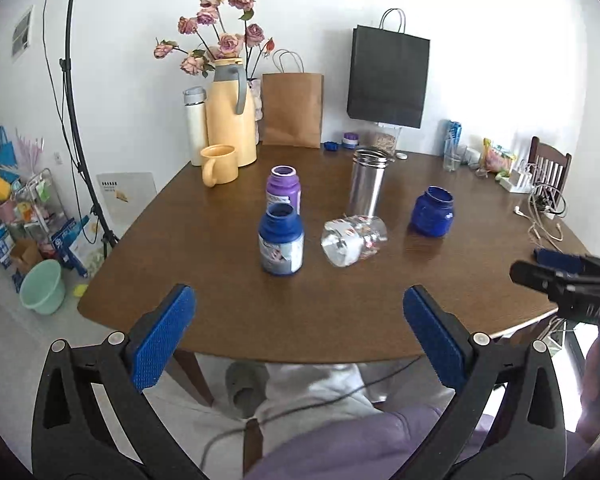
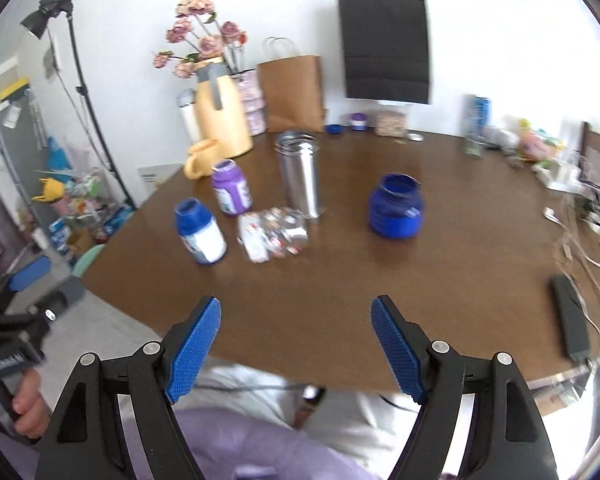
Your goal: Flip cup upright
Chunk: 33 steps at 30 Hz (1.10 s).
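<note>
Left wrist view. Left gripper (image 1: 300,336) hangs over the near edge of the brown table (image 1: 460,292), blue-padded fingers (image 1: 162,336) spread wide with nothing between them. The cup (image 1: 354,240), clear with a printed pattern, lies on its side mid-table, one end turned toward the camera. Just to its left stands a dark blue bottle (image 1: 281,239) with a white label, upright and uncapped; behind that, a purple bottle (image 1: 283,190). A steel tumbler (image 1: 367,182) stands upright right behind the cup, nearly touching it. A squat blue jar (image 1: 432,211) sits off to the right, apart from the rest. Far back by the wall: yellow mug (image 1: 218,164), yellow thermos jug (image 1: 231,114) with dried roses behind it, brown paper bag (image 1: 293,110), black paper bag (image 1: 388,78). The right gripper (image 1: 568,280) pokes in at the right edge (too little of it shows here to read its jaws).

Right wrist view, somewhat blurred. Right gripper (image 2: 296,346) also sits above the near table edge, jaws wide apart and empty. The cup (image 2: 274,233) lies on its side, between the dark blue bottle (image 2: 201,231) and the foot of the steel tumbler (image 2: 299,172). The blue jar (image 2: 396,206) stands well right of it. A hand (image 2: 26,412) grips the left tool's handle at lower left.
</note>
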Tool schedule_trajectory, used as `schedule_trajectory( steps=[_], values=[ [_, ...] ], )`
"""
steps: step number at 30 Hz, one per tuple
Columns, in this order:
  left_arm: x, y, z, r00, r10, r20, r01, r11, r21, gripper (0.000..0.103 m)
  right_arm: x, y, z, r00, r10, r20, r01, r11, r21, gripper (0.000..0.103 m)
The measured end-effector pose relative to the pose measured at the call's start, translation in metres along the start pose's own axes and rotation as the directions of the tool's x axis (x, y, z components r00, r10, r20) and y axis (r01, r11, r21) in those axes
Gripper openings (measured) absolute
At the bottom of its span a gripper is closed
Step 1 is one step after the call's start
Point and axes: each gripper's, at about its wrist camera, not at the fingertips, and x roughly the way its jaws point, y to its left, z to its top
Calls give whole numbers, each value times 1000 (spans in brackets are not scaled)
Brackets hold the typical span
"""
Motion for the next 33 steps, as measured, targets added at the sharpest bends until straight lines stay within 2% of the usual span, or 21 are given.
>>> schedule_trajectory(
  steps=[3,5,9,33],
  values=[
    [-9,-4,-9,1000,-16,10,16,1000,2,103,-18,-1,-25,999,-8,38,5,997,72,81],
    [-9,-5,-11,1000,-20,3,20,1000,-2,103,-19,6,-31,999,18,40,-20,998,52,81],
    [-7,-1,-11,1000,-25,-12,25,999,-21,103,-10,19,-26,999,34,21,-35,999,19,81],
    [-12,-1,-11,1000,-1,0,1,1000,-17,103,-15,18,-27,999,17,43,-18,1000,25,81]
  ],
)
